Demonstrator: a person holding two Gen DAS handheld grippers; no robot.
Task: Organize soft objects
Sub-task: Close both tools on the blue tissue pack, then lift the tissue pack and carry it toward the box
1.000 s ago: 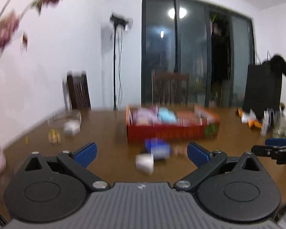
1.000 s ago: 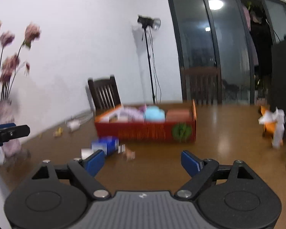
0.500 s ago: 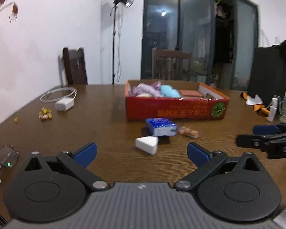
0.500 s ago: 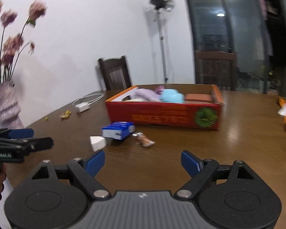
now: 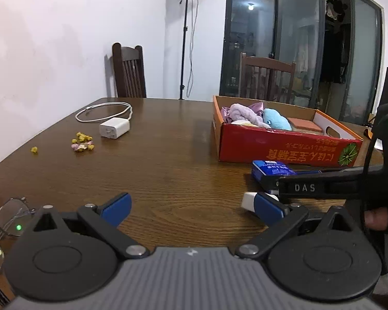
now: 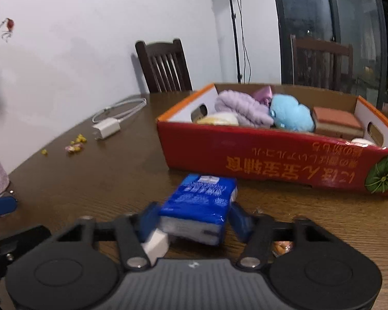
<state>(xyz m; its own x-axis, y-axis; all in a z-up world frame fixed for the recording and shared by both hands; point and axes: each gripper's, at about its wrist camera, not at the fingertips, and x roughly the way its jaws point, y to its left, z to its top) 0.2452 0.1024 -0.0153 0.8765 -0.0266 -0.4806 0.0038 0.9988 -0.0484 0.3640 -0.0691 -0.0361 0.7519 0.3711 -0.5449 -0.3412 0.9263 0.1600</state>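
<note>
Right wrist view: right claw [image 6: 192, 223] low in the middle of the frame, straddling the blue tissue pack [image 6: 198, 205]; jaws just been closing, pack between them, left blue pad looking laid against the pack's side, right pad close beside it; full clamp not certain through the blur, so judged closing on the pack rather than gripping it; white wedge sponge [image 6: 155, 244] tucked just under the left finger, touching or nearly touching the pack; wrapped snack [image 6: 280, 246] peeking out at lower right behind the claw's arm. Red cardboard box [image 6: 271, 162] right of centre on the bench [image 6: 103, 180], already loaded with a purple cloth [image 6: 241, 107], a blue plush [image 6: 289, 112] and a brown sponge block [image 6: 335, 122]; likely the collecting place, hence the pack taken side-on for a short lift over the near wall.

Left wrist view: left claw [image 5: 191, 205] wide apart and empty at lower centre, hanging over bare wood; right-hand tool crossing in from the right edge above the sponge; white charger [image 5: 113, 129] and scattered small bits [image 5: 82, 142] at middle left, well apart from the work; eyeglasses [image 5: 2, 222] at lower left edge.
</note>
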